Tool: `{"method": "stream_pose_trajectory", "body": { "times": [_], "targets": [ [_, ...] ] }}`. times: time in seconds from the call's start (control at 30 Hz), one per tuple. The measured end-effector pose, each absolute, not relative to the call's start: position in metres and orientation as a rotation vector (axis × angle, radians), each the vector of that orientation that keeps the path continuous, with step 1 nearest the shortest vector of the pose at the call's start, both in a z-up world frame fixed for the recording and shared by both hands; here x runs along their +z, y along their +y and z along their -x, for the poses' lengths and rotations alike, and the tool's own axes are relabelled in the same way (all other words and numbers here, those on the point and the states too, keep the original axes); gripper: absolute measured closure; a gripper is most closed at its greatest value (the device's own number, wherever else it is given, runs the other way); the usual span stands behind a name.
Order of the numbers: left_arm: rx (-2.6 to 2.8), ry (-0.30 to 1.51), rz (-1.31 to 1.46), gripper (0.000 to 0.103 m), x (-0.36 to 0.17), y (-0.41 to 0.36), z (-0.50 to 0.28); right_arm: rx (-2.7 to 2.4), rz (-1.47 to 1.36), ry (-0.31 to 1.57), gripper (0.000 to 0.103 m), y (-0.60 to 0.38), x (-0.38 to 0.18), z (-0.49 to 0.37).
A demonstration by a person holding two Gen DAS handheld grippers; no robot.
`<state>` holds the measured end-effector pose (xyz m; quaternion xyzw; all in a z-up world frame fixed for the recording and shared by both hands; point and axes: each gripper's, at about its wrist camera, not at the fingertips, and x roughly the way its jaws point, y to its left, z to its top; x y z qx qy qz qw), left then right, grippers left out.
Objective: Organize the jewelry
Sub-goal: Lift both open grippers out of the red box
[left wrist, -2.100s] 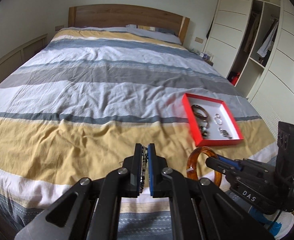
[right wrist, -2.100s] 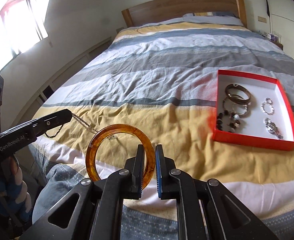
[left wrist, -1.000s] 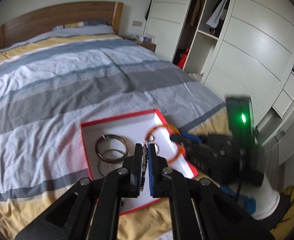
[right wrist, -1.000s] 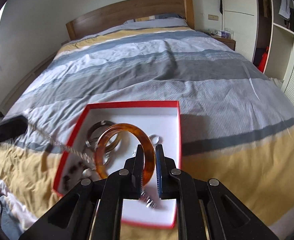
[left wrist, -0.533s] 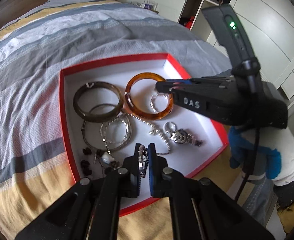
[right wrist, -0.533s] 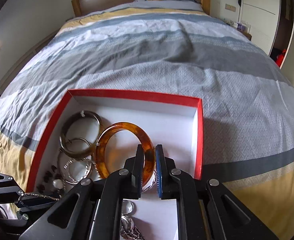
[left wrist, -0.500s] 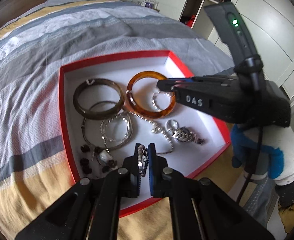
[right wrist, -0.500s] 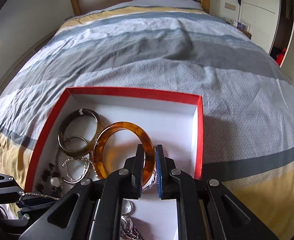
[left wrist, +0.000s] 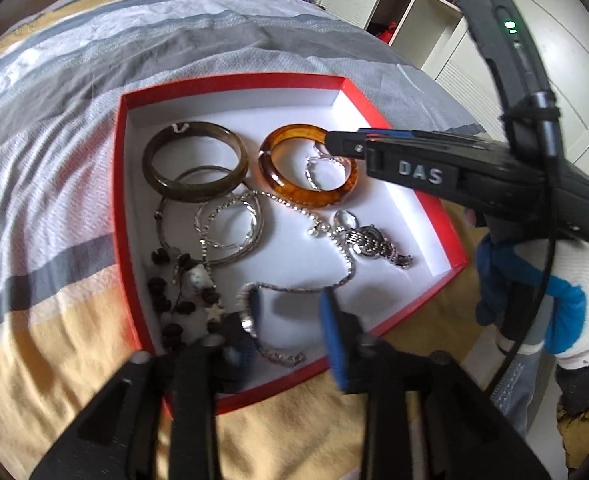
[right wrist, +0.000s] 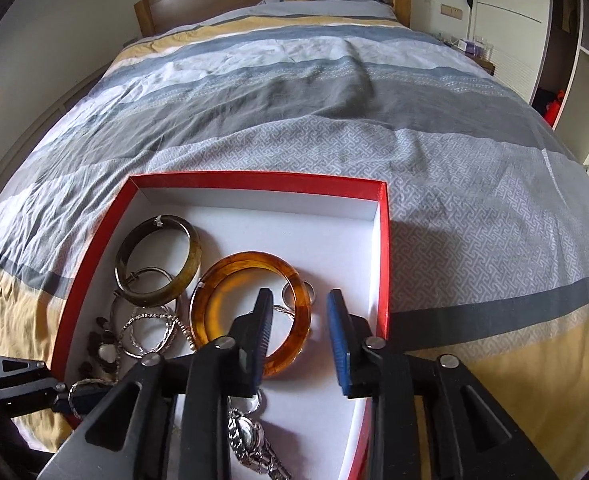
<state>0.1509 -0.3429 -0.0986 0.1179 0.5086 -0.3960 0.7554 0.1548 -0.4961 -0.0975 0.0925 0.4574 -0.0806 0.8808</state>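
Note:
A red tray with a white floor lies on the bed. My left gripper hangs over its near edge with jaws opening. A thin silver chain lies loose on the tray floor between them, no pad pressing it. My right gripper is also opening. The right rim of the amber bangle passes between its pads, which stand clear of it. The bangle rests flat in the tray, with the right gripper at its far rim. In the right wrist view the left gripper is at the lower left.
The tray also holds a dark green bangle, silver bracelets, a dark bead bracelet, small rings and a metal watch. The striped bedcover stretches to a wooden headboard. White wardrobes and a gloved hand are at the right.
Both grippers came down over the tray, then their jaws parted. The amber bangle now lies flat in the tray and the chain has dropped from the left pads.

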Motion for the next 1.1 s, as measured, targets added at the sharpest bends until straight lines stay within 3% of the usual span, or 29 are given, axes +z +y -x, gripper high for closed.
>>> {"method": "stream_pose_trajectory", "body": {
  "times": [0.33, 0.83, 0.93, 1.1],
  "targets": [
    [-0.817, 1.08, -0.228, 0.059, -0.072, -0.313, -0.131, -0.188, -0.228, 0.887, 0.067, -0.482, -0.055, -0.112],
    [-0.592, 0.958, -0.146, 0.058, -0.026, -0.195, -0.092, -0.148, -0.257, 0.834, 0.049, -0.391, -0.022, -0.036],
    [-0.535, 0.932, -0.135, 0.046, -0.019, -0.165, -0.083, -0.128, -0.251, 0.833, 0.045, -0.365, -0.022, -0.026],
    [-0.44, 0.888, -0.118, 0.043, -0.01, -0.123, -0.069, -0.112, -0.241, 0.827, 0.039, -0.327, -0.02, -0.013]
  ]
}}
